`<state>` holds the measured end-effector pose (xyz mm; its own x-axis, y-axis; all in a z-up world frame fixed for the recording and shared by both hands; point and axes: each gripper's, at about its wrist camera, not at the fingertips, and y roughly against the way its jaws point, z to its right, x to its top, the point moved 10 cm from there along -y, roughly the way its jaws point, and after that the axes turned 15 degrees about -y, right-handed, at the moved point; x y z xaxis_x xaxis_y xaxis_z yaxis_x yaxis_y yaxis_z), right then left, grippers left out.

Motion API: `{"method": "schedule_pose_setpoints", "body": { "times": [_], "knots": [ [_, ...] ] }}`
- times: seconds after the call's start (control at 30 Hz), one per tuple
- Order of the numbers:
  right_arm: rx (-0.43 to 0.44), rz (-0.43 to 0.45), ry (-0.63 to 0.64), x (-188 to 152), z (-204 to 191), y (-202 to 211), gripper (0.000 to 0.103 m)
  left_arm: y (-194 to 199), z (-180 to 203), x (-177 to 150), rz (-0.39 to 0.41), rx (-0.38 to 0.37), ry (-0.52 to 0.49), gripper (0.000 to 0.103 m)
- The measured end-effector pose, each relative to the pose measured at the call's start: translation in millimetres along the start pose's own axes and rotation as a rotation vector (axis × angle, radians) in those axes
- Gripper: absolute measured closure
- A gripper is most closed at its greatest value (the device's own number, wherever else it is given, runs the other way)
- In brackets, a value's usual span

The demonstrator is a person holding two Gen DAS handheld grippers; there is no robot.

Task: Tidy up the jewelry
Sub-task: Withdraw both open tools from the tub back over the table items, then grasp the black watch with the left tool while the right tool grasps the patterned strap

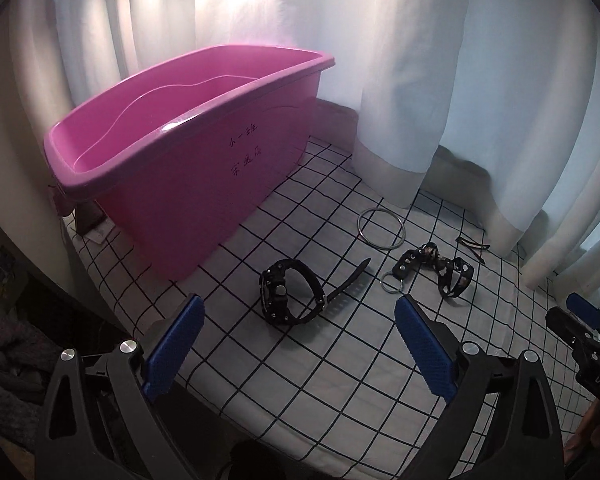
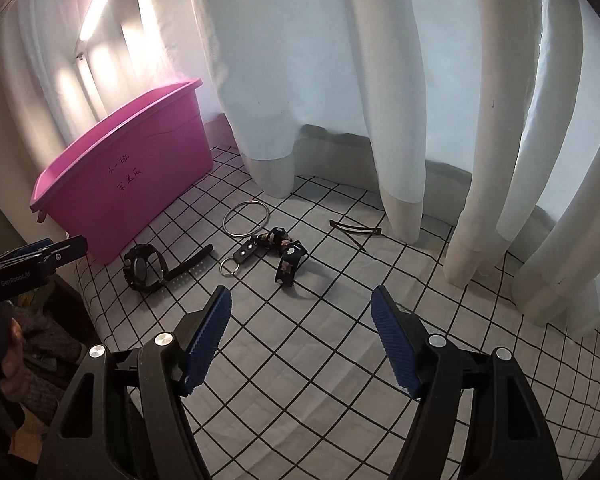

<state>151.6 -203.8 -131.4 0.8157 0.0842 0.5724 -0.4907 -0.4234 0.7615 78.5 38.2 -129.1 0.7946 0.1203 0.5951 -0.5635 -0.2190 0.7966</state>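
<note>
A black wristwatch point(image 1: 287, 294) point(image 2: 145, 268) lies on the checked cloth just ahead of my open, empty left gripper point(image 1: 295, 312). A silver bangle point(image 1: 380, 227) point(image 2: 245, 218) lies behind it. A black strap with a key ring point(image 1: 432, 270) point(image 2: 273, 254) lies to the right. A thin dark hair clip point(image 1: 472, 247) point(image 2: 356, 231) lies near the curtain. The pink tub point(image 1: 171, 152) point(image 2: 115, 176) stands at the left, and its inside looks bare. My right gripper point(image 2: 302, 304) is open and empty, short of the strap.
White curtains point(image 2: 340, 80) hang along the back and right and touch the cloth point(image 2: 320, 360). The cloth's left edge drops to dark clutter point(image 1: 7, 360). The right gripper's tip shows at the left wrist view's right edge point(image 1: 584, 320); the left gripper shows in the right wrist view point(image 2: 31, 260).
</note>
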Motion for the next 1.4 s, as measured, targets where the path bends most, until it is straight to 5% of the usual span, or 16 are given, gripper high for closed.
{"method": "schedule_pose_setpoints", "body": {
  "times": [0.33,1.4],
  "knots": [
    [0.072,-0.091,0.068,-10.3,4.2,-55.0,0.034,-40.2,1.1,-41.6,-0.064,0.095,0.104,0.009],
    [0.012,-0.113,0.127,-5.0,-21.5,-162.4,0.034,-133.1,-47.3,-44.2,-0.093,0.173,0.224,0.009]
  ]
}}
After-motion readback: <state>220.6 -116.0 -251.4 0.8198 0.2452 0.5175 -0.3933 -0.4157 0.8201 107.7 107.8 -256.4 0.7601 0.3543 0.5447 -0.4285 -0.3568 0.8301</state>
